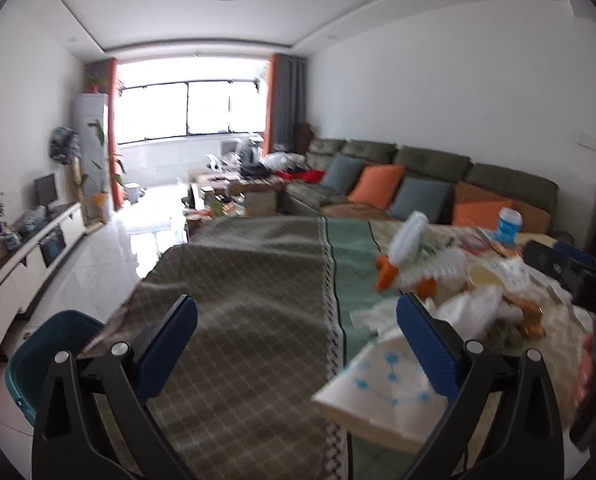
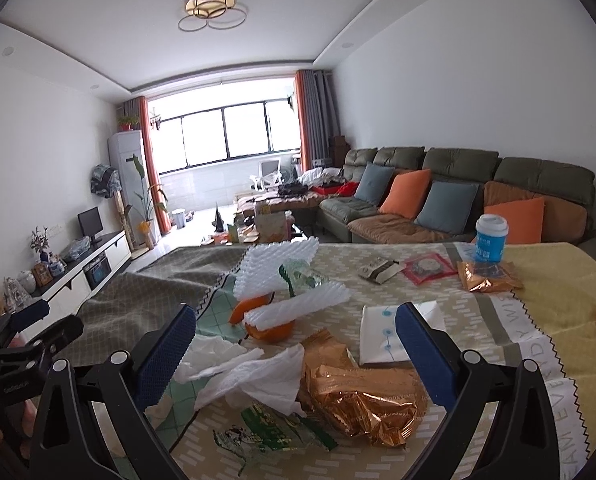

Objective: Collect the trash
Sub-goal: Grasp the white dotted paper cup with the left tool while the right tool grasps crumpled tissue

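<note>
Cluttered tabletop (image 2: 538,280): right claw (image 2: 294,354) wide open, empty, over gold wrapper (image 2: 362,400) just below; left claw (image 1: 296,354) open, empty, farther off.

crinkled glossy foil wrapper (image 2: 362,396), soft white tissue (image 2: 254,372) (creased), matt woven tablecloth (image 2: 478,312).

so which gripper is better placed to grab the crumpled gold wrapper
Right. The right gripper is open directly over the gold wrapper; the left gripper faces mostly bare tablecloth.
</note>
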{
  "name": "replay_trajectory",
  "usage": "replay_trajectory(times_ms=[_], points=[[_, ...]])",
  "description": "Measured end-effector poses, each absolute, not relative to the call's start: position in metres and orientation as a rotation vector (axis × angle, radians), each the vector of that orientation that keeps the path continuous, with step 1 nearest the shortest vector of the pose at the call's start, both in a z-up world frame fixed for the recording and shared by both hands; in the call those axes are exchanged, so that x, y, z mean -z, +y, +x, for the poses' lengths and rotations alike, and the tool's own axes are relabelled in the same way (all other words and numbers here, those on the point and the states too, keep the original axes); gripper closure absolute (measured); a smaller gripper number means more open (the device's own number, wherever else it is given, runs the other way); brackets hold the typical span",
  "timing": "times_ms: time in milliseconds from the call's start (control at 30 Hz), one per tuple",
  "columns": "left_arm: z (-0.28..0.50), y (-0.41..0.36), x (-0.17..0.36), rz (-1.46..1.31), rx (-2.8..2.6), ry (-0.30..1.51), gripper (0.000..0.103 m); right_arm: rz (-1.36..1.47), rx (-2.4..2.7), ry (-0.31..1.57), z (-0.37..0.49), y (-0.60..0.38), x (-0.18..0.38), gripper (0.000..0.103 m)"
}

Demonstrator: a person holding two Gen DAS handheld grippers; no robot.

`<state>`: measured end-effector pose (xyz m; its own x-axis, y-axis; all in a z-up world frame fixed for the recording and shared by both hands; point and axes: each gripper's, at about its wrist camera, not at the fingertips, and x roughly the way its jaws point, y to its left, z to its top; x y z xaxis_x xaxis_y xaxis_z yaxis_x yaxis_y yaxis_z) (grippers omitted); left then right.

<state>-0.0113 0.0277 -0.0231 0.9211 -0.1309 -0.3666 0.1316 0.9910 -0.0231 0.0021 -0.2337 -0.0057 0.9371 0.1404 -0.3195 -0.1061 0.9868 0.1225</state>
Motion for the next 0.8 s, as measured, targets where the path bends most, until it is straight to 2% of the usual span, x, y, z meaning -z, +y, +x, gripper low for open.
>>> replay_trajectory(times_ms=[167,233,300,400,467,567,633,733,800], points=[[-0.015,0.036,0.039,-0.034,0.261,0.49,0.004,0.096,-0.185,0.394,0.007,-0.224,0.011,0.004],[-0.017,0.036,0.044,-0.044,0.31,0.527,0.004,0.085,-0.213,0.421,0.01,-0.218,0.013,0.008],[-0.02,0.035,0.049,-0.041,0.37,0.554,0.006,0.059,-0.234,0.454,0.013,-0.21,0.016,0.016],[-0.023,0.032,0.057,-0.047,0.472,0.603,0.015,0.031,-0.263,0.493,0.016,-0.2,0.017,0.026],[-0.022,0.026,0.064,-0.05,0.508,0.634,0.03,0.021,-0.281,0.523,0.02,-0.197,0.02,0.033],[-0.02,0.025,0.072,-0.084,0.568,0.682,0.043,0.014,-0.295,0.557,0.025,-0.196,0.024,0.037],[-0.02,0.026,0.074,-0.121,0.606,0.702,0.048,0.018,-0.298,0.579,0.03,-0.202,0.028,0.043],[-0.014,0.027,0.078,-0.161,0.649,0.718,0.056,0.036,-0.31,0.622,0.04,-0.212,0.035,0.055],[-0.013,0.028,0.077,-0.184,0.657,0.719,0.063,0.046,-0.32,0.633,0.043,-0.214,0.038,0.07]])
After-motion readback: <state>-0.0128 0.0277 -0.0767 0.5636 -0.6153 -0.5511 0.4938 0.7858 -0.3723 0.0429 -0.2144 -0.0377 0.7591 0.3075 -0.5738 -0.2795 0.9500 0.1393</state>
